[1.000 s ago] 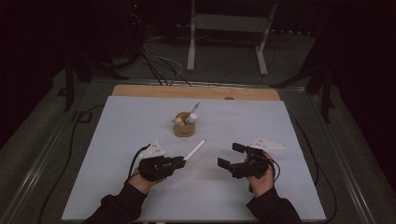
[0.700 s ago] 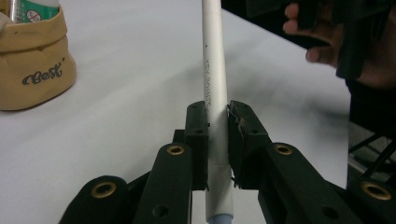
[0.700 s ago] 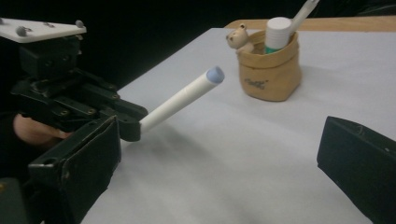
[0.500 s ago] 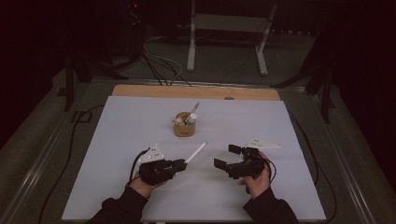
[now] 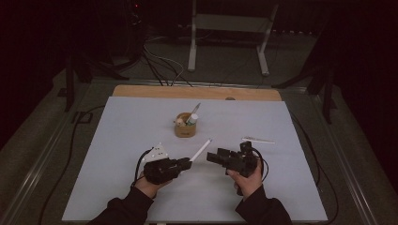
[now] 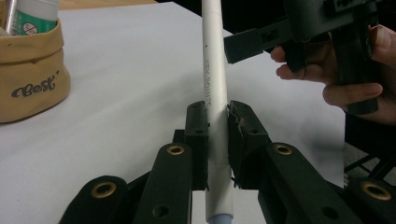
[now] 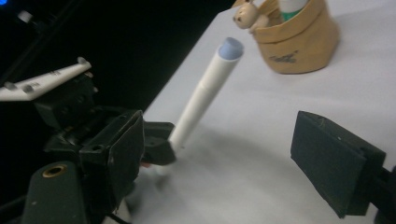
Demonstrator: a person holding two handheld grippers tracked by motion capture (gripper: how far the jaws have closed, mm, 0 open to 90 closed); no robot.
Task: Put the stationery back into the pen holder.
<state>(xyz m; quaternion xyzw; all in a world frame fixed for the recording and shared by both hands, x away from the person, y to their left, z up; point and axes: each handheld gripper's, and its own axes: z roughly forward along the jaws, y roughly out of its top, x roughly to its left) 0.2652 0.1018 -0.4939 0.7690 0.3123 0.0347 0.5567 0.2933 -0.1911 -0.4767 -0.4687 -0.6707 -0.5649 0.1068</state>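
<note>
Left tongs (image 6: 217,140) clamped on the white pen (image 5: 200,151), gripping its lower barrel; pen tilts up off the desk (image 5: 117,140), tip aimed toward the tan pouch (image 5: 186,126). Right tongs (image 5: 212,156) just beside the pen's free end, on the side away from my left hand; jaws apart, just been closing, nothing between the pads. Another white pen (image 5: 258,139) lies flat on the desk, right of the pouch.

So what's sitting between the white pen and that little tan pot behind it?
Nothing: in the high view, bare white table runs from the white pen, clamped in the left gripper, up to the tan pot.
</note>
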